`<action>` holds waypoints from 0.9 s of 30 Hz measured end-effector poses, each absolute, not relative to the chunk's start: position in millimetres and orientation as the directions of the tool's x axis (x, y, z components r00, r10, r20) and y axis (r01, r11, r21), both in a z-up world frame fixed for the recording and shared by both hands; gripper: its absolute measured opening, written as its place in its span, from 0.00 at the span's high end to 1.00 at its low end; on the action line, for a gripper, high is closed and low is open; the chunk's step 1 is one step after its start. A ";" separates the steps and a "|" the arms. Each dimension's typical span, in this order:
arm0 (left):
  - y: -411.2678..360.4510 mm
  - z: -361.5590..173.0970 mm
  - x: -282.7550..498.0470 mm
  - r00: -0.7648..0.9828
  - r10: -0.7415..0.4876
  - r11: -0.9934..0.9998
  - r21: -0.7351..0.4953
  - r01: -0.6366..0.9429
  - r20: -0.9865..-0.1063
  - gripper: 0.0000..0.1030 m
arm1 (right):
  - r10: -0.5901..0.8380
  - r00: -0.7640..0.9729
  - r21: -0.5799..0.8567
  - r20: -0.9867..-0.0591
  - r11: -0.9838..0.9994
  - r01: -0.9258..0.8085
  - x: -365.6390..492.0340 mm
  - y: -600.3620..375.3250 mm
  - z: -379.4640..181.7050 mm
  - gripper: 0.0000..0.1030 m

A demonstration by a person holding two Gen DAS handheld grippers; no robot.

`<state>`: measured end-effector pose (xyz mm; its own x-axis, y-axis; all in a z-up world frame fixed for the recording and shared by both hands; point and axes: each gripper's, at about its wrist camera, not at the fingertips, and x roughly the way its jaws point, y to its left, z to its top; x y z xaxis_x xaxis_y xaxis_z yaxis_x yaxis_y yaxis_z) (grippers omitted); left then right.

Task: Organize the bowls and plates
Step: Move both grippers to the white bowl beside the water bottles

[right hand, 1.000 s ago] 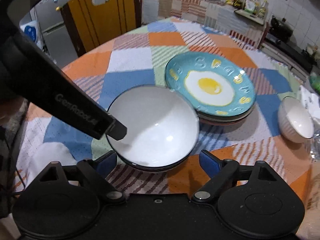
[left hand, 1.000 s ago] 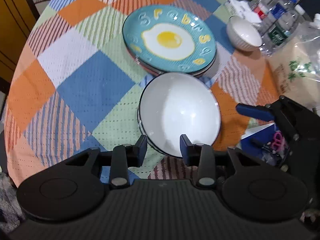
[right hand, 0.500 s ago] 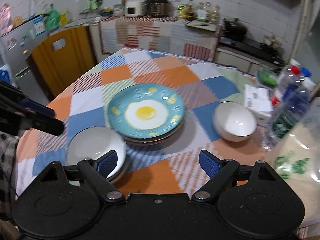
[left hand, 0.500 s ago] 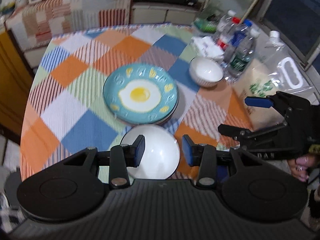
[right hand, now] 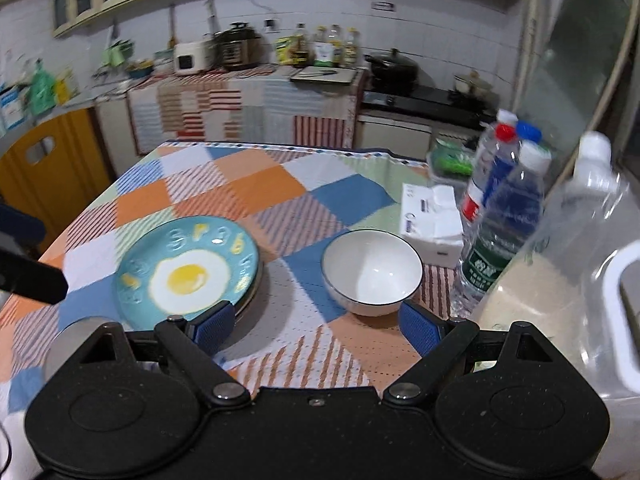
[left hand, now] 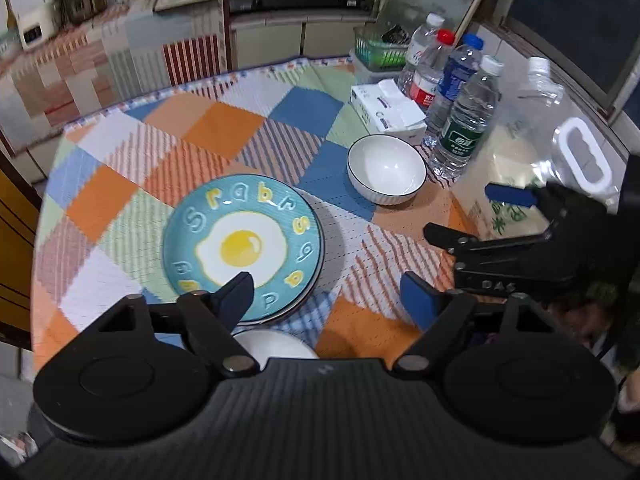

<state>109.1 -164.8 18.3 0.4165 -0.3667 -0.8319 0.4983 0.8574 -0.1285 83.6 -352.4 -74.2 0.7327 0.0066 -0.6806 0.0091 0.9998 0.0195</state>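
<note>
from the left wrist we read raised letters around the fried-egg plate [left hand: 242, 245] and "das" on the right claw [left hand: 468, 216] — our left claw [left hand: 328, 296] gapes wide, empty. from the right wrist, our right claw [right hand: 316, 326] stands wide, empty, the white bowl [right hand: 372, 272] on the counter [right hand: 248, 184] just beyond it.

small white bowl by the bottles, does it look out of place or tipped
Upright and undamaged, but out of place: the small white bowl sits alone beside the water bottles, apart from the egg plate stack and the larger white bowls near the table's front edge. Nothing looks spilled.
</note>
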 end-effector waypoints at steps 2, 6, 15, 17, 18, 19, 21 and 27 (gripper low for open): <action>-175.1 10.1 128.0 0.412 -0.357 0.865 -0.130 0.485 -0.838 0.16 | 0.003 0.725 0.054 -0.689 0.997 0.046 94.5 -360.4 -87.8 0.11; -199.2 -9.6 163.0 0.458 -0.272 0.902 -0.059 0.428 -0.846 0.14 | -0.034 0.704 0.057 -0.709 0.993 0.106 113.4 -366.8 -115.0 0.11; -255.8 -61.6 218.5 0.479 -0.337 0.880 -0.091 0.466 -0.810 0.14 | -0.095 0.704 0.003 -0.704 0.991 0.137 146.3 -367.3 -165.3 0.11; -269.7 -75.5 227.1 0.476 -0.312 0.885 -0.069 0.460 -0.822 0.16 | -0.090 0.699 0.026 -0.709 0.988 0.154 152.7 -371.0 -175.4 0.11; -275.3 -81.2 230.6 0.475 -0.311 0.884 -0.068 0.462 -0.823 0.16 | -0.085 0.698 0.031 -0.711 0.988 0.152 154.5 -372.3 -179.0 0.12; -279.9 -86.7 234.5 0.470 -0.317 0.883 -0.075 0.464 -0.823 0.16 | -0.080 0.700 0.037 -0.710 0.988 0.151 156.6 -373.7 -182.9 0.12; -287.7 -97.1 243.5 0.460 -0.336 0.882 -0.103 0.460 -0.822 0.18 | -0.081 0.702 0.044 -0.708 0.986 0.158 160.0 -376.5 -188.4 0.12; -300.4 -126.0 269.3 0.386 -0.403 0.890 -0.256 0.378 -0.830 0.42 | -0.109 0.708 0.005 -0.697 0.988 0.156 177.0 -382.2 -201.8 0.11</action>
<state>269.3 -300.4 -126.0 0.3859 -0.4028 -0.8300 0.3777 0.8898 -0.2562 177.0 -382.2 -201.8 0.7084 -0.1085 -0.6974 0.1562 0.9877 0.0050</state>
